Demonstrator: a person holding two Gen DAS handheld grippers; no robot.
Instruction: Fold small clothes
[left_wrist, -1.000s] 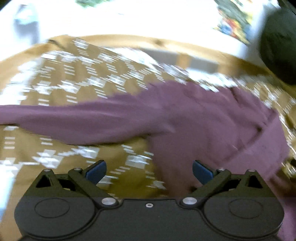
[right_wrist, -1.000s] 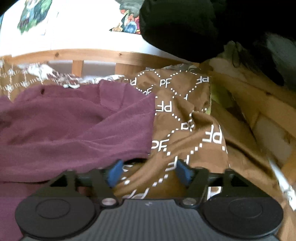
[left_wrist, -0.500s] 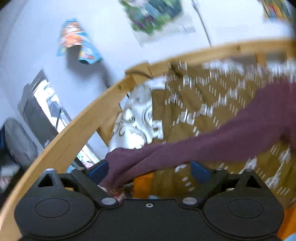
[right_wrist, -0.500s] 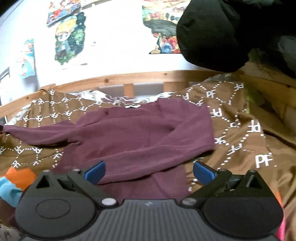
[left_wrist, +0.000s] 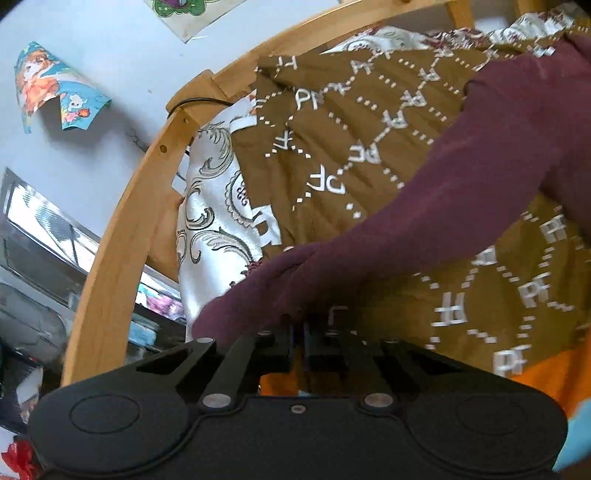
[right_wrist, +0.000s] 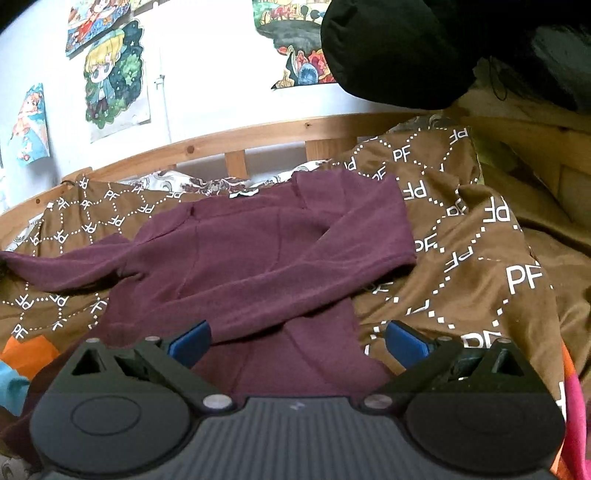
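1. So there's a maroon long-sleeved top (right_wrist: 258, 258) spread on the bed, lying on a brown blanket (right_wrist: 480, 258) printed with white PF letters. The wooden bed rail (right_wrist: 258, 133) runs along the far side under the posters.

2. The left tongs (left_wrist: 297, 332) have just been closing and are now pinched together right at the cuff end of the outstretched sleeve (left_wrist: 424, 221). The fabric bunches up against the fingertips, so it looks clamped on the cuff, though the exact bite is hidden behind the black linkages.

3. The right tongs (right_wrist: 295, 341) have just been opening and are now spread wide, with nothing between the blue pads (right_wrist: 190, 341). They hover just over the near hem of the top, not touching it as far as I can tell.

4. The bit that matters: the held sleeve's long axis runs from the cuff at the left tongs up and to the right, back toward the body of the top. From the right-hand view that same sleeve sticks out to the far left, while the other sleeve (right_wrist: 332, 266) is already laid diagonally across the chest.

5. My guess is the left hand is the one to carry that cuff inward across the body. The right is nearer the hem and free to pin or lift it.
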